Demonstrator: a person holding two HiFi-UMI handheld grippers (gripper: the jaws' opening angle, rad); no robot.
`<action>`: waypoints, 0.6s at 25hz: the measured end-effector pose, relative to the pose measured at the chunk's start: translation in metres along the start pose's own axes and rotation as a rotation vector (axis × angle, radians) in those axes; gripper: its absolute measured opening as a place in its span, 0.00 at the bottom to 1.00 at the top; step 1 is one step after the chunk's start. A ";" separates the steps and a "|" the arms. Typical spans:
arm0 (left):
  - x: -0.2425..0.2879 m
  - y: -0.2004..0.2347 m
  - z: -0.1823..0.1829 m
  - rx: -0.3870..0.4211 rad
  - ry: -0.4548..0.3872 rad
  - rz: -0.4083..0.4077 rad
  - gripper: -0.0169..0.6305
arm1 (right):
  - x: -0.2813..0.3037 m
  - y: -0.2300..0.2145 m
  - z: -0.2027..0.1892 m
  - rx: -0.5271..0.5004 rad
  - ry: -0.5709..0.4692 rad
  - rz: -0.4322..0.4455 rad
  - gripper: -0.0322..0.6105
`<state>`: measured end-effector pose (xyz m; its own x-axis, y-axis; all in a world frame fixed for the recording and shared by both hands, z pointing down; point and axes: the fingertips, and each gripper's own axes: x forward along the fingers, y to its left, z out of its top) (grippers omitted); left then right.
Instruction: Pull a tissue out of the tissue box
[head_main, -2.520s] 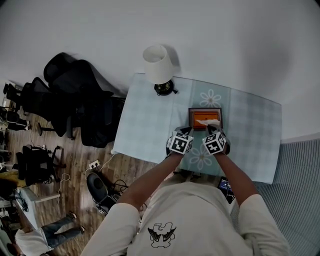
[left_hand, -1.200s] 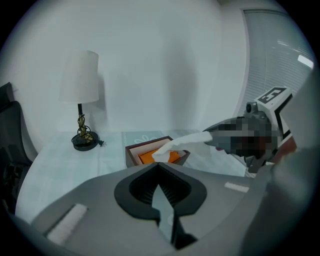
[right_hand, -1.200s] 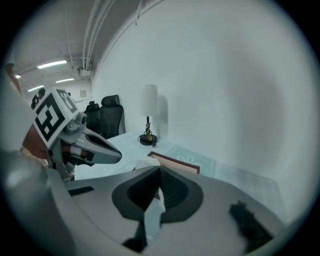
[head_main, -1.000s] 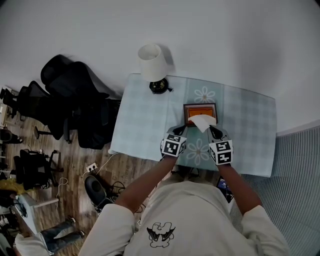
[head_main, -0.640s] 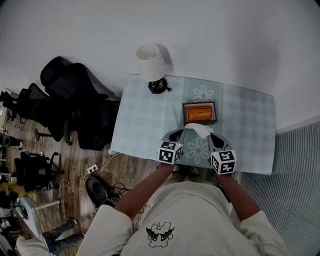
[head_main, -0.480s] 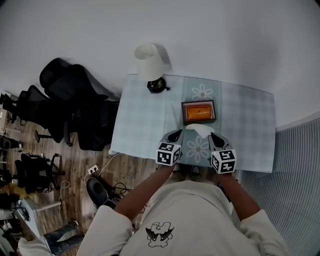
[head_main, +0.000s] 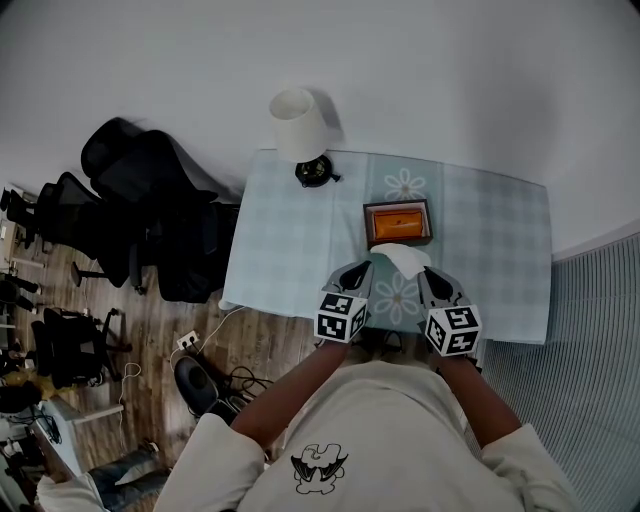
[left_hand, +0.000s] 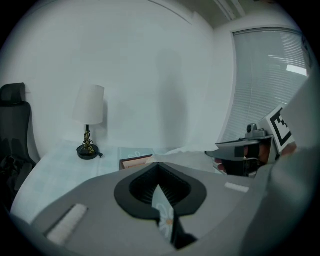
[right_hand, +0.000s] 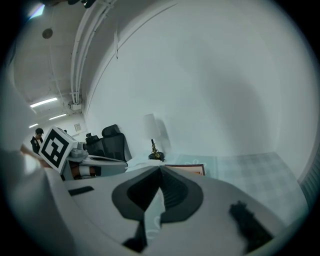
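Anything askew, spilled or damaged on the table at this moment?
Nothing stands out. The tissue box sits flat and square on the tablecloth, the lamp stands upright at the far corner, and the tissue stretches between the shut jaws of the left gripper and right gripper.

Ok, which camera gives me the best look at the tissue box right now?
The head view: the tissue box shows whole from above, dark frame around an orange top. The left gripper view catches only one corner above its jaws; the right gripper view only a strip behind its jaws.
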<state>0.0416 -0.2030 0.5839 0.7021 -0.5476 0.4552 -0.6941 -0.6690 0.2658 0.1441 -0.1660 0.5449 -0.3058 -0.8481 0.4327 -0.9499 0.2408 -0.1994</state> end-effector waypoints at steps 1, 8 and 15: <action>-0.003 -0.003 0.004 0.005 -0.013 -0.002 0.04 | -0.003 0.002 0.002 0.001 -0.009 0.005 0.07; -0.031 -0.014 0.019 -0.031 -0.073 -0.013 0.04 | -0.026 0.016 0.013 0.038 -0.054 0.024 0.07; -0.052 -0.017 0.018 -0.024 -0.088 0.003 0.04 | -0.041 0.023 0.010 0.082 -0.072 0.041 0.07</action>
<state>0.0201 -0.1721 0.5409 0.7109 -0.5922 0.3793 -0.6988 -0.6559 0.2856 0.1357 -0.1306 0.5143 -0.3357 -0.8707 0.3593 -0.9275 0.2389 -0.2877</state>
